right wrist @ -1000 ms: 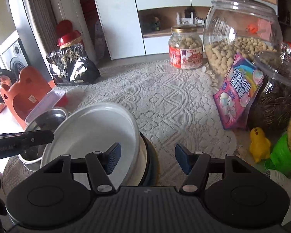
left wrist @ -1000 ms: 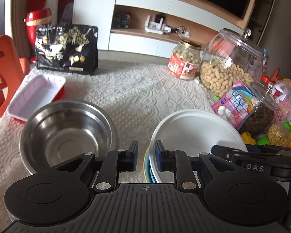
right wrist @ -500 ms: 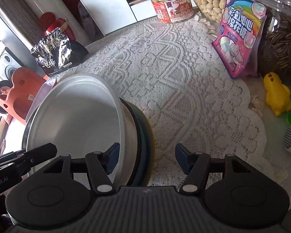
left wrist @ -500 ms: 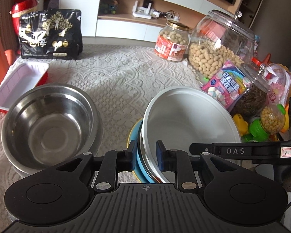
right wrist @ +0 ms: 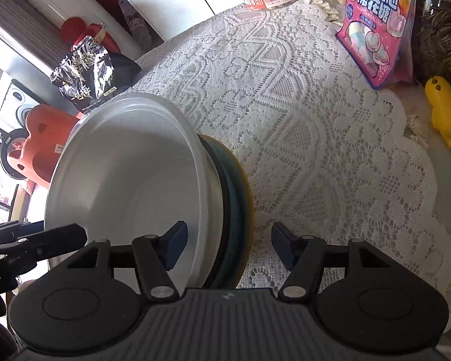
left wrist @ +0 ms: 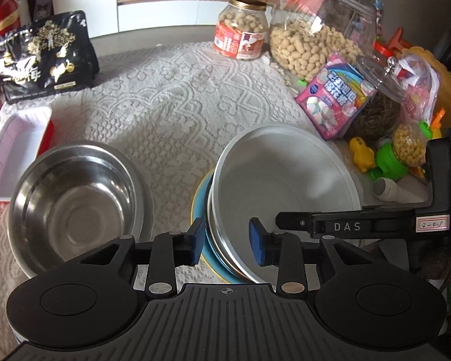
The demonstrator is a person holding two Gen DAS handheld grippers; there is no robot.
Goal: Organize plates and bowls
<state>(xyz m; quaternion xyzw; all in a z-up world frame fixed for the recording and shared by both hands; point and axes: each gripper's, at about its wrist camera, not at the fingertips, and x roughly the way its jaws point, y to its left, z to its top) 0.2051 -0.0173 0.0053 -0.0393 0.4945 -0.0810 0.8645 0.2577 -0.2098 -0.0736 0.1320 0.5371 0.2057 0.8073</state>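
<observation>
Left to right on the lace tablecloth [left wrist: 171, 96]: white tray with red wall [left wrist: 12, 150] at the left edge, black snack bag [left wrist: 45, 57] behind it. Steel bowl [left wrist: 72, 201] sits empty, near left, just beside the stack.

Stack: white bowl [left wrist: 282, 186] tilted, on a blue plate [left wrist: 203, 210] with a yellow rim, centre-right.

Left gripper [left wrist: 227, 245]: jaws just been opening, now apart, straddling the white bowl's near rim, pads not pressing.

Right gripper [right wrist: 227, 248]: jaws apart, straddling the stack's right edge, one finger inside the bowl, no clamp visible.

Right side clutter: peanut jar [left wrist: 240, 30], big glass jar [left wrist: 318, 30], pink marshmallow bag [left wrist: 333, 96], yellow duck toy [left wrist: 360, 153], close to the stack.
</observation>
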